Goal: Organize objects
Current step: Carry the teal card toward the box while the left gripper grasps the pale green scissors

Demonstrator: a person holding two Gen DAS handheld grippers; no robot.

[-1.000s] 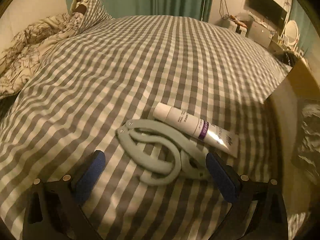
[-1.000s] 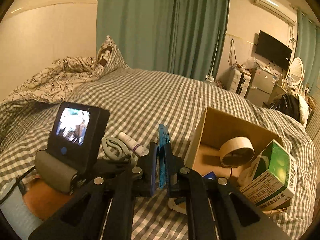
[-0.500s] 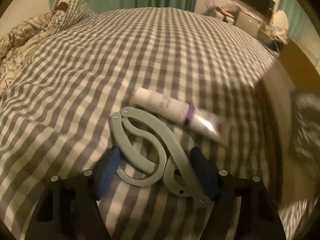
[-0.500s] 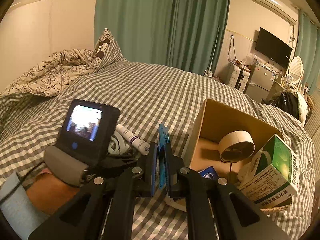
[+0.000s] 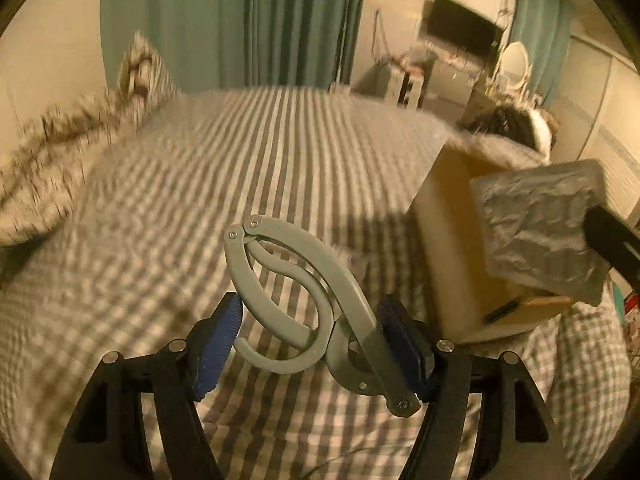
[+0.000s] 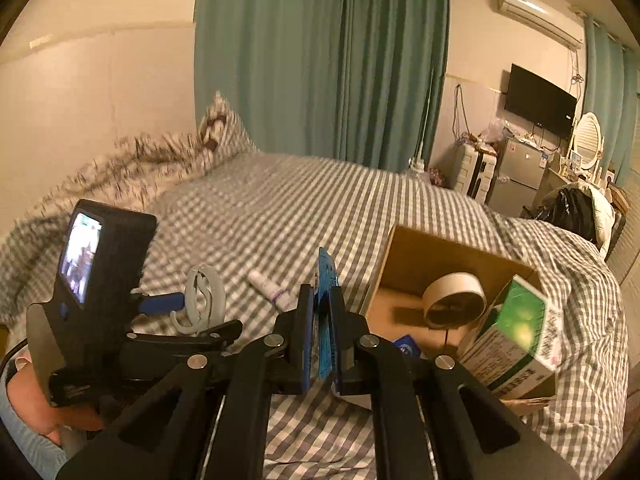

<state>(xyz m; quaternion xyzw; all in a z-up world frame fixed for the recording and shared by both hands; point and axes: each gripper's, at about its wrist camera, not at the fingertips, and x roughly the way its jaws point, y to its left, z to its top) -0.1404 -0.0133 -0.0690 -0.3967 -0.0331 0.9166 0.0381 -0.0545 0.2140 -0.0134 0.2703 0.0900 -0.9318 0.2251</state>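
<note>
1. Two loops of pale grey-green plastic, hinged by small rivets, make up the folding hook-shaped clamp (image 5: 304, 300) that sits between the blue ribbed pads (image 5: 218, 338) of our left gripper (image 5: 312, 340); both pads look pressed against its outer arms, so we judge the fingers clamped on it.
2. We judge it light and stiff, but the hinged arms may fold or pivot under a squeeze, and smooth plastic could slip, so the broad flat arm nearest the right-hand pad seems the safest place to hold.
3. It appears lifted clear of the grey-and-white checked bedcover (image 5: 160, 200), its riveted tip pointing forward beyond the fingertips.
4. Ahead and to the right of those fingers stands the open brown cardboard box (image 6: 420, 248), holding a roll of beige tape (image 6: 454, 300) and a green-and-white carton (image 6: 516, 332); we take it as the likely destination.
5. Our right gripper (image 6: 322, 344) has its fingers together on a thin flat blue packet (image 6: 326, 300), held upright.
6. Beyond the right fingertips, slightly left, a small white tube with a purple band (image 6: 268, 290) lies on the cover.
</note>
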